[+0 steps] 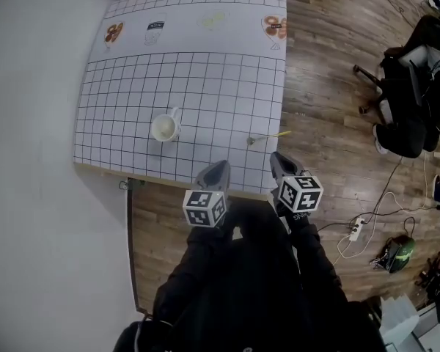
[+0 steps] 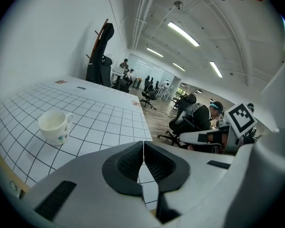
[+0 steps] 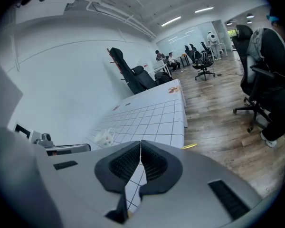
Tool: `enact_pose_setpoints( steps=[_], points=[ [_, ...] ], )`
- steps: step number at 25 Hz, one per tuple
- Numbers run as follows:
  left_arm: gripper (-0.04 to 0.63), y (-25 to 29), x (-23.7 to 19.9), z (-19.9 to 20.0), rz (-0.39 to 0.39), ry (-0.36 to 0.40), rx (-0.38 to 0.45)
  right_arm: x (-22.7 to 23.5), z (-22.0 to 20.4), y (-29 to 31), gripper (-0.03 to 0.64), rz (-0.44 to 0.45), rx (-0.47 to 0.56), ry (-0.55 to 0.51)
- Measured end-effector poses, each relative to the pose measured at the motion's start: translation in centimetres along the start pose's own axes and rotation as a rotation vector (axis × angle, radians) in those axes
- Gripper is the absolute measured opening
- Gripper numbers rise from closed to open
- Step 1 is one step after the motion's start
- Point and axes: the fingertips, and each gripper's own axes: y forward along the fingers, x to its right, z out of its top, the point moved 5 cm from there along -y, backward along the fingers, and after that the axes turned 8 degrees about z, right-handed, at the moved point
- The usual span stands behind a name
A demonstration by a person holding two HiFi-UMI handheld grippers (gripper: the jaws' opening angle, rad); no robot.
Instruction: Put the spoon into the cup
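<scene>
A white cup (image 1: 165, 127) stands on the gridded table mat (image 1: 205, 79), near its front left; it also shows in the left gripper view as the cup (image 2: 54, 125) and small in the right gripper view as the cup (image 3: 104, 137). The spoon (image 1: 268, 137) lies at the table's right edge, its yellow handle sticking out over the floor; the right gripper view catches only the spoon's yellow tip (image 3: 190, 146). My left gripper (image 1: 218, 169) (image 2: 143, 158) and right gripper (image 1: 279, 160) (image 3: 140, 160) hover at the table's front edge, both shut and holding nothing.
A white wall (image 1: 29, 160) runs along the table's left side. Wooden floor (image 1: 330, 86) lies to the right, with office chairs and a seated person (image 1: 418, 86), a power strip (image 1: 356, 228) and cables. Printed pictures line the mat's far strip (image 1: 198, 24).
</scene>
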Motion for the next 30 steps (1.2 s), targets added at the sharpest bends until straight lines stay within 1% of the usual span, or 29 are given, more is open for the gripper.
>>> enact_pose_setpoints(
  steps=[5,9,13,16,20,25,28,30],
  points=[
    [0.035,3.5,-0.5,-0.6,-0.017,0.016,-0.050,4.6,-0.4,1.8,0.025,-0.066,0.003,0.071],
    [0.035,6.5,-1.2,-0.9,-0.022,0.019,-0.072,8.1,-1.0,3.5,0.025,-0.104,0.002,0.112],
    [0.035,8.6,-1.9,-1.4,-0.018,0.008,-0.098,11.4,-2.1,4.7,0.029,-0.147,0.023,0.202],
    [0.035,9.8,-2.3,-1.6,-0.014,0.011,-0.113,13.5,-2.7,5.3,0.052,-0.171,0.045,0.272],
    [0.035,11.1,-2.5,-2.0,-0.013,0.015,-0.130,15.6,-3.4,6.1,0.078,-0.178,0.082,0.355],
    [0.035,12.4,-2.7,-2.2,-0.016,0.021,-0.144,17.9,-3.9,7.2,0.127,-0.187,0.123,0.464],
    [0.035,12.8,-2.8,-2.3,-0.015,0.022,-0.152,19.0,-4.5,8.1,0.149,-0.166,0.150,0.554],
    [0.035,12.9,-2.9,-2.3,-0.012,0.023,-0.157,19.5,-4.7,8.7,0.149,-0.136,0.166,0.614]
  ],
)
